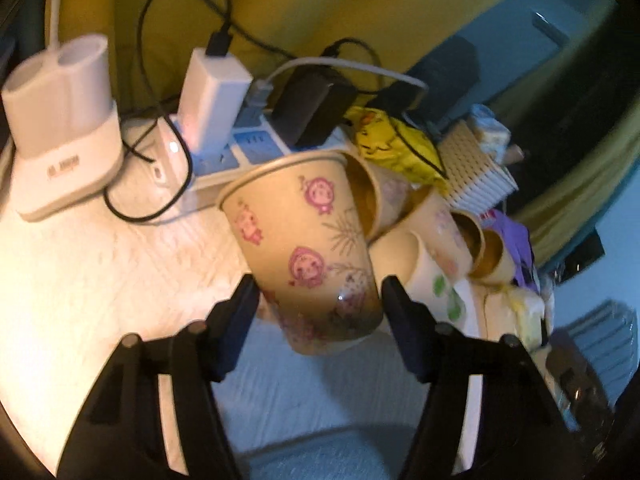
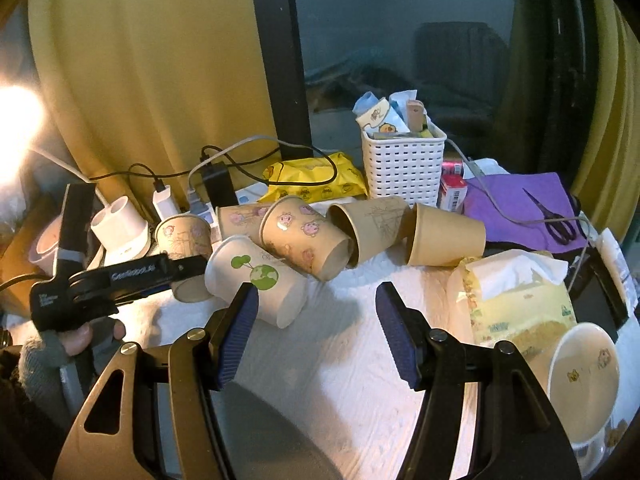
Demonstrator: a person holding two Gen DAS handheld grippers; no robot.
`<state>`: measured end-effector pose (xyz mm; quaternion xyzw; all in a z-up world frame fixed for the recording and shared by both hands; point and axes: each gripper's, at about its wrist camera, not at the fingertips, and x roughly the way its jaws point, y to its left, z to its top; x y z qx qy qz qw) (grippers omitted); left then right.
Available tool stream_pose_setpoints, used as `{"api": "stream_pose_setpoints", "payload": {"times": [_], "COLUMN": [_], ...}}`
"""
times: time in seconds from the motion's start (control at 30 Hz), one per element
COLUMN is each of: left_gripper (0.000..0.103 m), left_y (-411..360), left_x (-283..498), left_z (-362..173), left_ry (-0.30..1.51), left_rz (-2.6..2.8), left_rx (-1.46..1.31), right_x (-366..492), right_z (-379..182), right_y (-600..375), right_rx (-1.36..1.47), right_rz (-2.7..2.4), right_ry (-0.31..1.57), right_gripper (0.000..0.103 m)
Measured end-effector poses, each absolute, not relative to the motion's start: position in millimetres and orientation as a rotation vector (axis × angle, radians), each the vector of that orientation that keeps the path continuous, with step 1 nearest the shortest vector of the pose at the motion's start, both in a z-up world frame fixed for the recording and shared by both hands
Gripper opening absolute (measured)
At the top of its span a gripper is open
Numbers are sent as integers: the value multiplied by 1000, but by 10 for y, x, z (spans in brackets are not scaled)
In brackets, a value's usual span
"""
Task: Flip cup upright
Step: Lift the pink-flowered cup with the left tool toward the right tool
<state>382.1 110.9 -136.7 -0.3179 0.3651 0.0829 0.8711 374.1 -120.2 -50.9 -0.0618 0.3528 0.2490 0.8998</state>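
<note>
My left gripper (image 1: pixel 318 292) is shut on a tan paper cup with pink cartoon prints (image 1: pixel 304 248). The cup is held near its base, mouth up and tilted a little, above the white table (image 1: pixel 80 280). In the right wrist view the same cup (image 2: pixel 184 240) stands in the left gripper (image 2: pixel 180 268) at the left. My right gripper (image 2: pixel 316 300) is open and empty above the table. Ahead of it several cups lie on their sides: a white cup with a green globe (image 2: pixel 256 276), a pink-print cup (image 2: pixel 308 240) and two plain brown cups (image 2: pixel 372 224) (image 2: pixel 444 236).
A power strip with chargers and cables (image 1: pixel 240 136) and a white lamp base (image 1: pixel 64 128) stand behind the held cup. A white basket (image 2: pixel 404 164), yellow wipes pack (image 2: pixel 316 184), purple cloth with scissors (image 2: pixel 556 220), tissue pack (image 2: pixel 516 292) and a bowl (image 2: pixel 584 380) sit at right.
</note>
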Motion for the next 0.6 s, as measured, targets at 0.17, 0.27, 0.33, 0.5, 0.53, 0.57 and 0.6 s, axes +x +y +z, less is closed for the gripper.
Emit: {"api": "stream_pose_setpoints", "payload": {"times": [0.17,0.27,0.33,0.5,0.53,0.57,0.6], "left_gripper": [64,64,64,64,64,64,64], "left_y": [1009,928,861,613,569,502,440], "left_x": [3545,3270,3114,2654,2552,2430,2376], "left_z": [-1169,-1049,-990,-871,-860,-851,-845], "left_ry": [719,691,675,644,639,634,631], "left_rz": [149,125,109,56,40,22,11], "left_rx": [-539,-435,-372,-222,-199,-167,-148], "right_x": [3528,3362,3236,2900,2829,2753,2685], "right_z": [-420,-352,-308,-214,-199,-191,-187], "right_y": [-1165,-1129,-1100,-1067,-1066,-1065,-1059], "right_rx": [-128,-129,-128,-119,-110,-103,-94], "right_rz": [514,518,526,559,569,580,599], "right_ry": [720,710,704,697,699,705,713], "right_gripper": [64,64,64,64,64,64,64]}}
